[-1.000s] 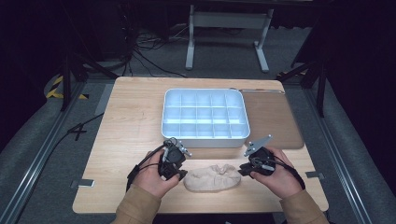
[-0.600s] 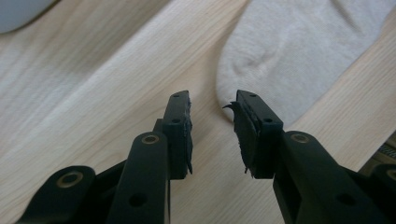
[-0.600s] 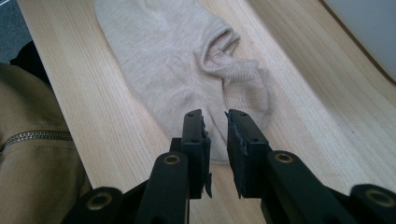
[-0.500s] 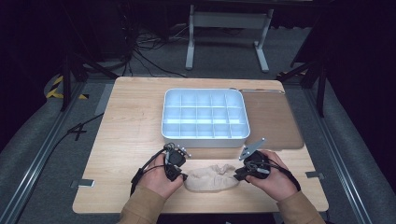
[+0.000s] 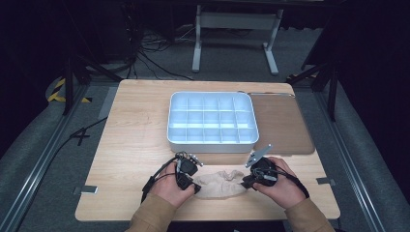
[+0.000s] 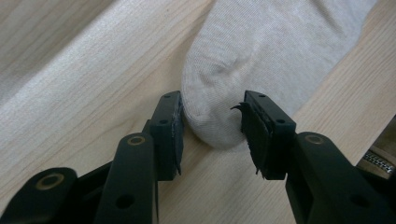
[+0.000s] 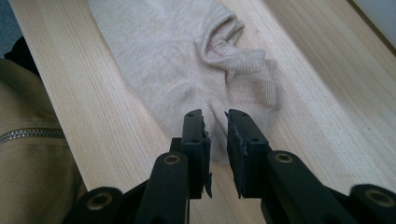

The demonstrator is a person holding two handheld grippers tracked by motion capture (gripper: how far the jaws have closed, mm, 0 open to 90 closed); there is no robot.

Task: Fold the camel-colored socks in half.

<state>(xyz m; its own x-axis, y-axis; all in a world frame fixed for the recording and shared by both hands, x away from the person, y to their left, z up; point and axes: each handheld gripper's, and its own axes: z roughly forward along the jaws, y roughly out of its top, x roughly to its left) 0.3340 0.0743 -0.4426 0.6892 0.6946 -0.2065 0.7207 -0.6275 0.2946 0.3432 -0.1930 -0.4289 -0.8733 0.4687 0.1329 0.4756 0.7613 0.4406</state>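
Beige knit sock (image 5: 220, 183) flat on the pale wooden table (image 5: 135, 145), near edge, between both grippers.

At the sock's nine o'clock, the left gripper (image 6: 212, 126) has just been opening, its jaws loosely straddling the rounded toe; at three o'clock the right gripper (image 7: 215, 128) pinches the ribbed cuff edge. At twelve o'clock sit a white plastic compartment tray (image 5: 212, 140) and a brown mat (image 5: 283, 125); beyond, grey floor and dark room.

The sock (image 6: 261, 56) is beige knitted cloth, matt, with fine ribbing (puckered at the cuff). The bench (image 5: 140, 125) is pale wood, smooth, its grain running in long lines. The compartment tray (image 5: 211, 143) looks like glossy white plastic. Both grippers' jaws are matt black.
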